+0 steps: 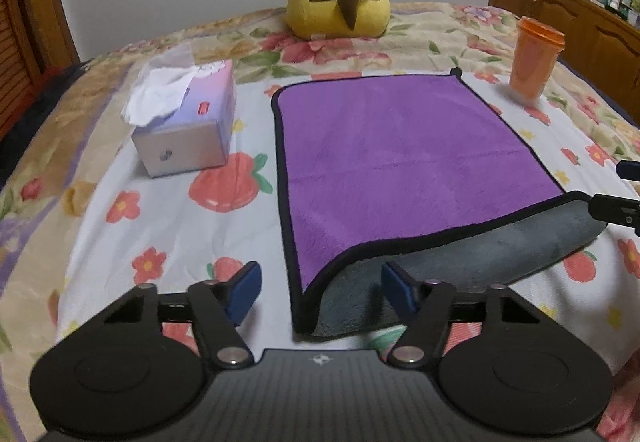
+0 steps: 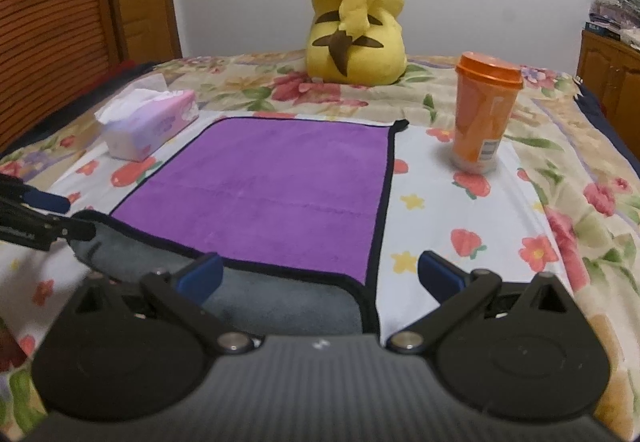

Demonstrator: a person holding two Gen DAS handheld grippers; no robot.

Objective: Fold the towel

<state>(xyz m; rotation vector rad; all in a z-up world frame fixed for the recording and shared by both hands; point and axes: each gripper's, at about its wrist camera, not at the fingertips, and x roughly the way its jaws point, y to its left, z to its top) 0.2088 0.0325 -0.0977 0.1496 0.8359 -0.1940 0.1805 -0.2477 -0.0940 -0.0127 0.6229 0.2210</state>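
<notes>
towel (image 1: 400, 162) lay purple side up on the flowered bedspread (image 1: 168, 234), between the tissue box (image 1: 188, 118) and the orange cup (image 1: 534, 58), its near edge turned over to show grey. my left gripper (image 1: 320, 292) stood with jaws spread apart, holding nothing, at the near left corner; my right gripper (image 2: 320, 276) gaped likewise, empty, at the near right corner. by my reckoning the first fold was barely begun, and nearly everything remained.
</notes>
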